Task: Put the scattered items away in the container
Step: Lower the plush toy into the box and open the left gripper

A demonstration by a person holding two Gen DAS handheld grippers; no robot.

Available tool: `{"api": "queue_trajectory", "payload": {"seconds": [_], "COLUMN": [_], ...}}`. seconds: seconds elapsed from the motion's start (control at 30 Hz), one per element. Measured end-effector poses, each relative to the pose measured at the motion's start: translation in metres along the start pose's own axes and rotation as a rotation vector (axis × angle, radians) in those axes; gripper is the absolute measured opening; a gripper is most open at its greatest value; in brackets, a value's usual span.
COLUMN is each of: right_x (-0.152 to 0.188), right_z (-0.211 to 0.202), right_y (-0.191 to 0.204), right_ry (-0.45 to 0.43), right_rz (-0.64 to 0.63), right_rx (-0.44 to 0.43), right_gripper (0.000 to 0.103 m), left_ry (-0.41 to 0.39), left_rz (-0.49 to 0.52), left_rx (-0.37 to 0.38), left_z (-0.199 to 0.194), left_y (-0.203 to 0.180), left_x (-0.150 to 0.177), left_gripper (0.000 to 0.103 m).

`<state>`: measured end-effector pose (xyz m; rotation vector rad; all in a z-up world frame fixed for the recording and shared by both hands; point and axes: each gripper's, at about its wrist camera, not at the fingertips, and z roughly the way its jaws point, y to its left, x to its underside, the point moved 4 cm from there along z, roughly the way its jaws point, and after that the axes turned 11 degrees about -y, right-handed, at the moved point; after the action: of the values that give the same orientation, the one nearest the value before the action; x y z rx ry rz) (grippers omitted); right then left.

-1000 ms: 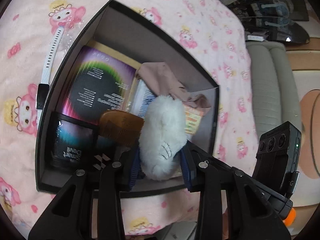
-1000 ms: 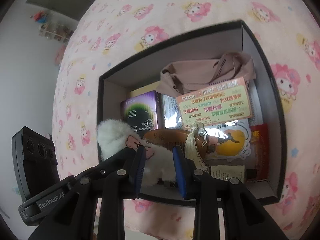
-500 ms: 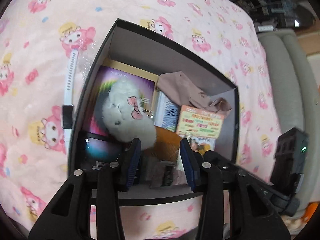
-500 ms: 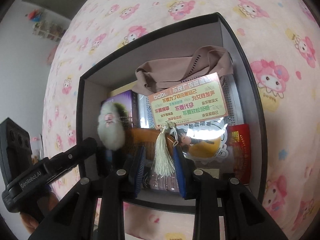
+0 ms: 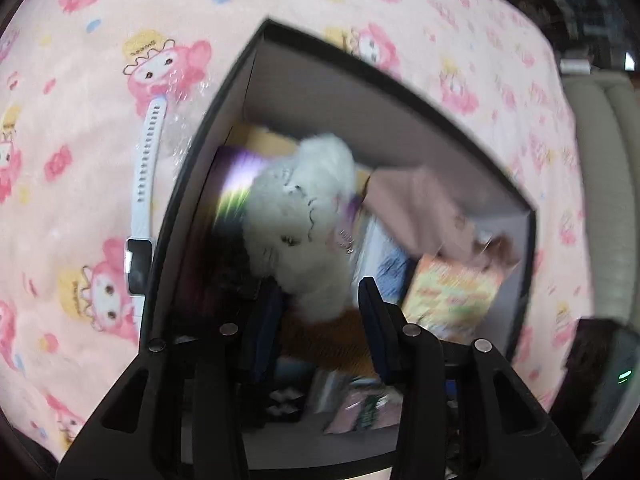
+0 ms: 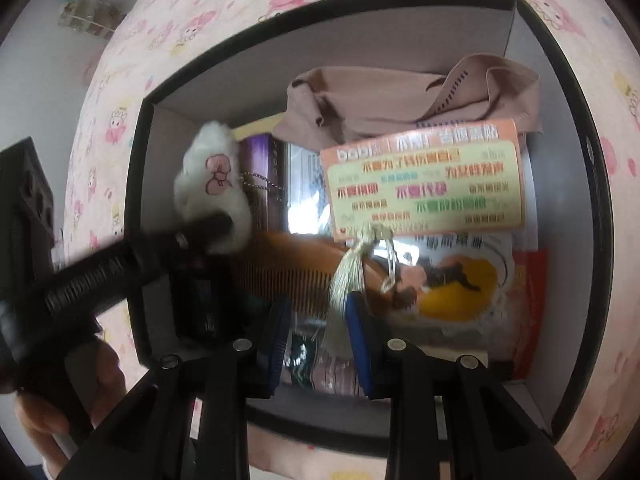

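- Snagging is my first worry: my left fingers [image 5: 320,304] stand partly open with the lower end of the fluffy white plush toy with a pink bow [image 5: 304,216] between their tips. I see a gap on one side, so I judge it is not pinched. The view is blurred, though, and pile caught on a pad could drag the toy back out when I lift.
- My right fingers [image 6: 318,320] are also partly open and gripping nothing. The pale tassel [image 6: 346,276] of the brown wooden comb [image 6: 288,256] trails down between them. Closing or pulling away carelessly could hook its threads and haul the comb up.
- Both my hands are crowded over the same near corner. My left tool crosses in front of my right camera, so a knock between them is likely if both move at once.
- The plush already lies inside the black-walled cardboard box [image 5: 352,60], on top of the other things there.
- A white-strapped watch in clear wrap [image 5: 146,168] lies outside, on the pink cartoon-print blanket [image 5: 80,140] just beside the box's left wall.
- The walls are tall and the contents are packed, so straight up is the clear way out. The soft bed could let the box tip under a push.
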<state>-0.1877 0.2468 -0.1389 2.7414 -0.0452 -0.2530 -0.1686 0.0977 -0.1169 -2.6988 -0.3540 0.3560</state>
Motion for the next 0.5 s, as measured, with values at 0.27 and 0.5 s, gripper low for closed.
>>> {"api": "queue_trajectory", "payload": {"seconds": [0.27, 0.5], "right_x": [-0.018, -0.049], "right_z": [0.010, -0.002], "right_y": [-0.016, -0.026], "right_ry": [0.014, -0.103], "right_rz": [0.006, 0.014], "right_rx": [0.116, 0.114], "right_gripper": [0.026, 0.026], "left_ry": [0.093, 0.054], "left_rz": [0.014, 0.019], "left_rx": [-0.079, 0.107], "left_z": [0.025, 0.031], "left_y": [-0.010, -0.039], "left_x": [0.001, -0.025], "left_gripper": [0.038, 0.038]}}
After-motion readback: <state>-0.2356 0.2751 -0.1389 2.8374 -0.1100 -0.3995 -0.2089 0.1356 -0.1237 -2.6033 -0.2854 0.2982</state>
